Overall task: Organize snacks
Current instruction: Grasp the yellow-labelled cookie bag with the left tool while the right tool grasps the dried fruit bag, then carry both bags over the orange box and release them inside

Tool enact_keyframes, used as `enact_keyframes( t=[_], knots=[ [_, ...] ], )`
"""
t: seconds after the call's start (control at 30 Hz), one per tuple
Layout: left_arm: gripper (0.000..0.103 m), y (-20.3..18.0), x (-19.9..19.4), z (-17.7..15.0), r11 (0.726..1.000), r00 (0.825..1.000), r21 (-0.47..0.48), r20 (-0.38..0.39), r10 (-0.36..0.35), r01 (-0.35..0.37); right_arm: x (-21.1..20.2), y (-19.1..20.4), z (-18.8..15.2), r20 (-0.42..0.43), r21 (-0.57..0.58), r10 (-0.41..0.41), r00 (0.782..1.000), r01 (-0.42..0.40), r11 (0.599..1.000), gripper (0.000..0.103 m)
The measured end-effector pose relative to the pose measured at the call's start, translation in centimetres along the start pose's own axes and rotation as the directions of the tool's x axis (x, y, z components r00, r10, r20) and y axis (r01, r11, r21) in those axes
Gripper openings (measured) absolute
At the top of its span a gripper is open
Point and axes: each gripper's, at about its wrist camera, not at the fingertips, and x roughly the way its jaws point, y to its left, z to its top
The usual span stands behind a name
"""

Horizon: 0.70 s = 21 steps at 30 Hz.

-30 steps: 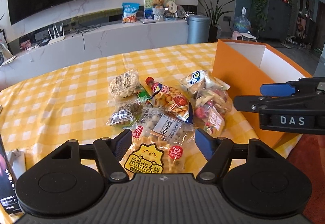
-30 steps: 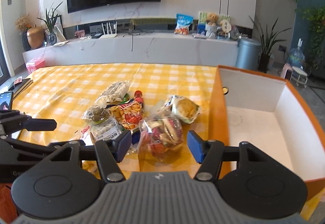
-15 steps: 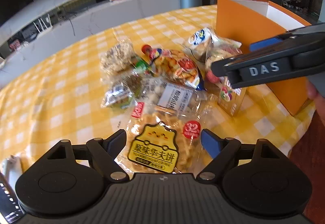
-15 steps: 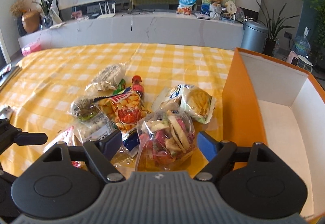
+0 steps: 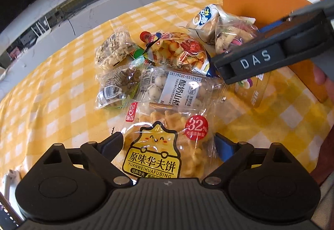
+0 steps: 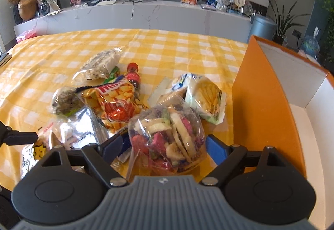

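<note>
Both tongs are opening to straddle their targets: left gripper [image 5: 169, 146] around the yellow-labelled clear waffle packet [image 5: 165, 152], right gripper [image 6: 165, 146] around the clear mixed dried-fruit bag [image 6: 167, 138], near the open orange cardboard box [image 6: 265, 104] at right, neither pinched yet.

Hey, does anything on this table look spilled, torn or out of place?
Nothing spilled or torn that I can see. The snack packets lie in a loose overlapping heap on the yellow checked tablecloth, waffle packet nearest, while the orange box beside them looks empty in its visible part.
</note>
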Motion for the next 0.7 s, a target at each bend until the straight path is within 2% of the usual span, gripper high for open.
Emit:
enact_keyframes(
  t=[0.03, 0.1, 0.23, 0.4, 0.53, 0.7],
  knots=[
    [0.103, 0.0, 0.0, 0.1, 1.0, 1.0, 0.001, -0.003, -0.004, 0.004, 0.3, -0.1, 0.0, -0.008, 0.008, 0.003, 1.0, -0.003, 1.0, 0.084],
    [0.101, 0.0, -0.2, 0.1, 1.0, 1.0, 0.009, -0.005, -0.006, 0.006, 0.7, -0.3, -0.1, -0.022, 0.007, -0.003, 1.0, 0.003, 1.0, 0.076],
    [0.089, -0.3, -0.6, 0.0, 1.0, 1.0, 0.014, -0.002, 0.015, -0.015, 0.6, -0.5, -0.3, -0.016, 0.008, -0.001, 1.0, 0.001, 1.0, 0.073],
    [0.074, -0.6, -1.7, -0.2, 0.999, 0.999, -0.007, 0.018, 0.042, -0.042, -0.5, -0.7, -0.6, -0.007, 0.011, 0.006, 1.0, -0.006, 1.0, 0.071],
    [0.063, 0.0, -2.7, -0.3, 0.997, 0.998, -0.07, 0.041, 0.037, -0.035, -1.9, -0.6, -0.8, 0.014, -0.001, 0.01, 1.0, -0.01, 1.0, 0.07],
    [0.059, 0.2, -4.4, -0.3, 0.992, 0.995, -0.12, 0.085, 0.05, -0.04, -3.9, -0.6, -1.0, 0.047, -0.021, 0.02, 0.999, -0.019, 1.0, 0.07]
  ],
)
